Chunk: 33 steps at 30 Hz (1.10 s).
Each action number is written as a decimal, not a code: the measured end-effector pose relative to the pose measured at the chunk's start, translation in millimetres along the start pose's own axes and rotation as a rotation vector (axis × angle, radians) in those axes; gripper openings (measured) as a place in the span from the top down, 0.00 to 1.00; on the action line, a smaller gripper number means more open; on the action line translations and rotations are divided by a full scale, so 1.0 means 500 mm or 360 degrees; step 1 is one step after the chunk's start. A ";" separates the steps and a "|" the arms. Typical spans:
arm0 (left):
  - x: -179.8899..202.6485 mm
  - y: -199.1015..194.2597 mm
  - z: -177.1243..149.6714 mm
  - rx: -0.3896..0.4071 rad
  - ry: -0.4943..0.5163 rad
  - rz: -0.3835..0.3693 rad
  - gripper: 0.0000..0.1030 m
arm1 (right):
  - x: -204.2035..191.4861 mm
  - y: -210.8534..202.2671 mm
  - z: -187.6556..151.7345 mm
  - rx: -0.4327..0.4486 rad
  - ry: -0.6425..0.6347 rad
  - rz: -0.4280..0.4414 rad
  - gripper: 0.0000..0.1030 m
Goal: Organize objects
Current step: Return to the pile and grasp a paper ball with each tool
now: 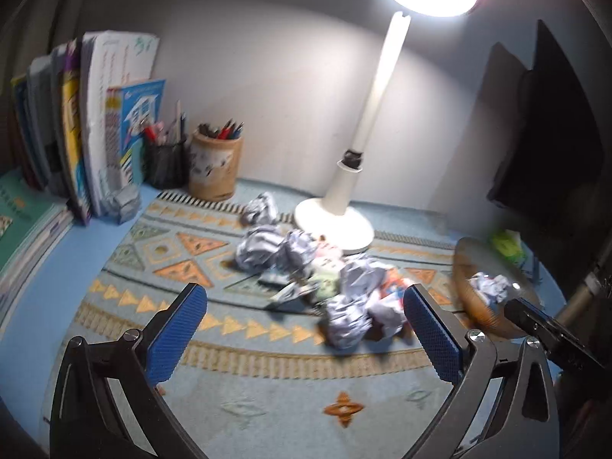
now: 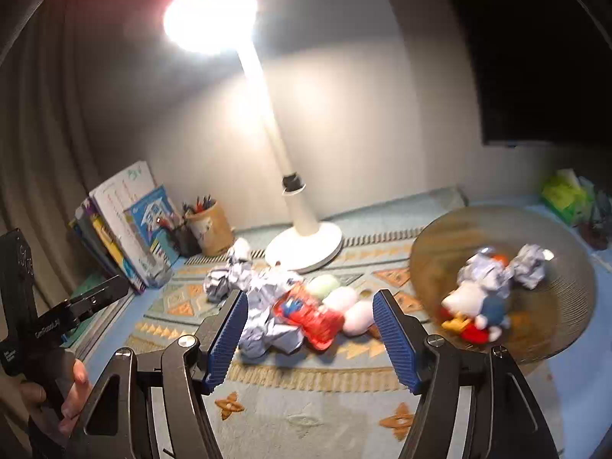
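A heap of crumpled paper balls (image 1: 346,319) (image 2: 267,329), a red snack packet (image 2: 311,315) and pale egg-shaped things (image 2: 340,300) lies on the patterned mat in front of the lamp. A round woven basket (image 2: 432,260) (image 1: 478,310) at the right holds paper balls (image 2: 529,264) and a plush toy (image 2: 474,308). My left gripper (image 1: 306,298) is open and empty, above the mat near the heap. My right gripper (image 2: 310,304) is open and empty, just before the red packet.
A white desk lamp (image 1: 334,222) (image 2: 304,243) stands lit behind the heap. Upright books (image 1: 99,122), a black mesh pen cup (image 1: 166,164) and a tan pen cup (image 1: 214,166) are at the back left. A dark monitor (image 1: 550,134) and a green packet (image 2: 562,195) are at the right.
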<state>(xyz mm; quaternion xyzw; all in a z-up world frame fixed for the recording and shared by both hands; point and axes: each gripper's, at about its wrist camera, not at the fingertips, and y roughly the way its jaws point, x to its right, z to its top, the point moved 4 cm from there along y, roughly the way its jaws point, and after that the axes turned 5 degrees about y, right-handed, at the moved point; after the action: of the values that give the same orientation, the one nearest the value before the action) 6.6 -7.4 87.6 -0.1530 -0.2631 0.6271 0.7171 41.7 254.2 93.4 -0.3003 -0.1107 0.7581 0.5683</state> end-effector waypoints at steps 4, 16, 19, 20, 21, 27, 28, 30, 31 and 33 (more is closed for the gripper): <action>-0.031 0.067 -0.071 -0.0092 0.0009 0.0018 0.01 | -0.012 0.090 -0.067 -0.0126 -0.0039 0.0026 0.36; -0.015 0.118 -0.128 -0.0173 0.0079 -0.0021 0.01 | 0.009 0.136 -0.107 -0.0175 -0.0080 -0.0011 0.36; -0.008 0.118 -0.128 -0.0178 0.0114 -0.0024 0.01 | 0.005 0.133 -0.107 -0.0165 -0.0091 -0.0016 0.36; -0.005 0.119 -0.128 -0.0184 0.0125 -0.0019 0.01 | 0.003 0.134 -0.107 -0.0172 -0.0097 -0.0017 0.36; -0.003 0.121 -0.128 -0.0195 0.0135 -0.0012 0.01 | 0.001 0.136 -0.108 -0.0192 -0.0106 -0.0006 0.38; 0.009 0.136 -0.137 -0.0286 0.0182 -0.0057 0.01 | -0.008 0.149 -0.113 -0.0253 -0.0133 0.0002 0.44; 0.009 0.134 -0.137 -0.0278 0.0184 -0.0062 0.01 | -0.006 0.149 -0.114 -0.0253 -0.0129 0.0000 0.44; 0.010 0.132 -0.136 -0.0272 0.0183 -0.0057 0.01 | -0.003 0.147 -0.111 -0.0252 -0.0110 0.0006 0.44; 0.012 0.132 -0.135 -0.0279 0.0189 -0.0067 0.01 | -0.001 0.146 -0.109 -0.0255 -0.0096 0.0019 0.44; 0.020 0.138 -0.129 -0.0348 0.0136 -0.0203 0.01 | -0.002 0.148 -0.104 -0.0310 -0.0068 0.0080 0.54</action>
<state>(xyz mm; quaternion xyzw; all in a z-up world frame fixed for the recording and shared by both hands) -12.5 20.9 -1.1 -0.2398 -0.3084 0.5407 0.7451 13.1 219.8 14.7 -0.3408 -0.1883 0.7640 0.5145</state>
